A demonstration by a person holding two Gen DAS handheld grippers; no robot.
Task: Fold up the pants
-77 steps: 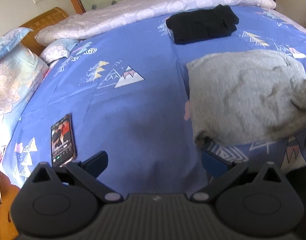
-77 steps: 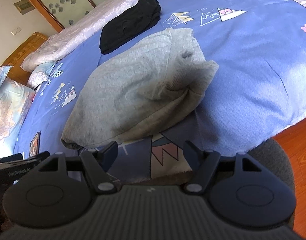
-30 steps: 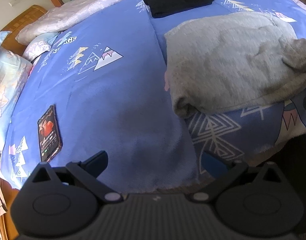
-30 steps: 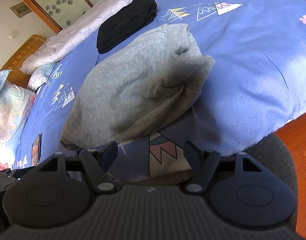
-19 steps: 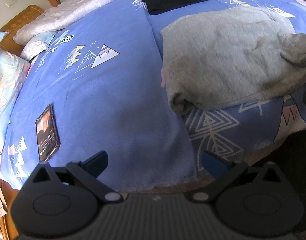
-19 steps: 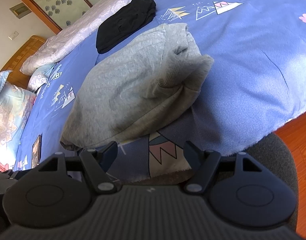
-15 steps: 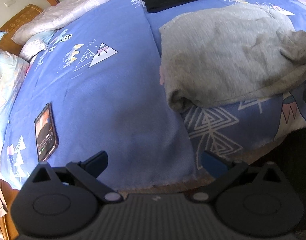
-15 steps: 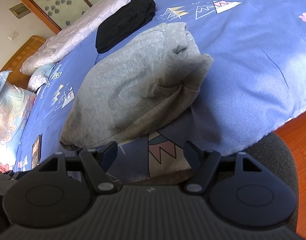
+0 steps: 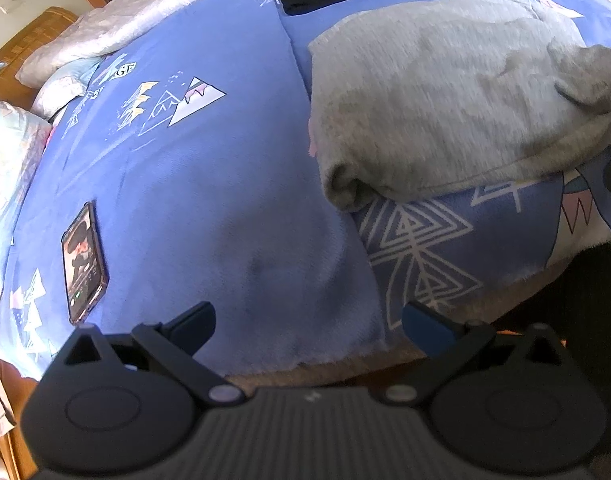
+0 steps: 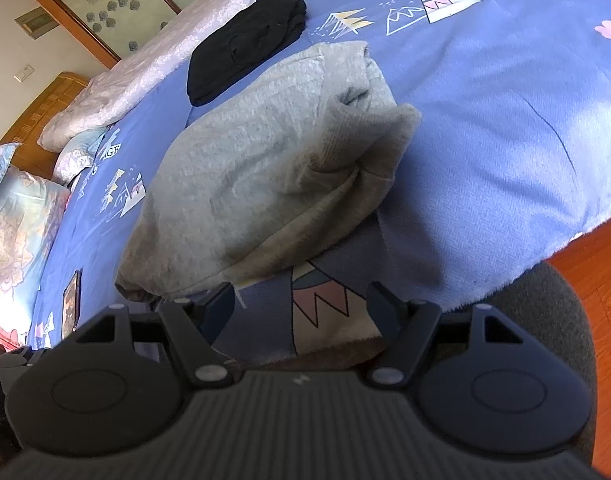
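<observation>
Bare blanket between phone, pants

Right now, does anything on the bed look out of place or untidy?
The folded grey fleece pants bulge at the right-hand end, where a loose flap sticks up rather than lying flat. A smartphone with a lit screen lies alone on the blue patterned blanket. The black folded garment looks tidy.

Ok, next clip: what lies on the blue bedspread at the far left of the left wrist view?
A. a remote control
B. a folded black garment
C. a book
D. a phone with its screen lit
D: a phone with a lit screen lies flat on the blue bedspread, well left of the grey pants.
</observation>
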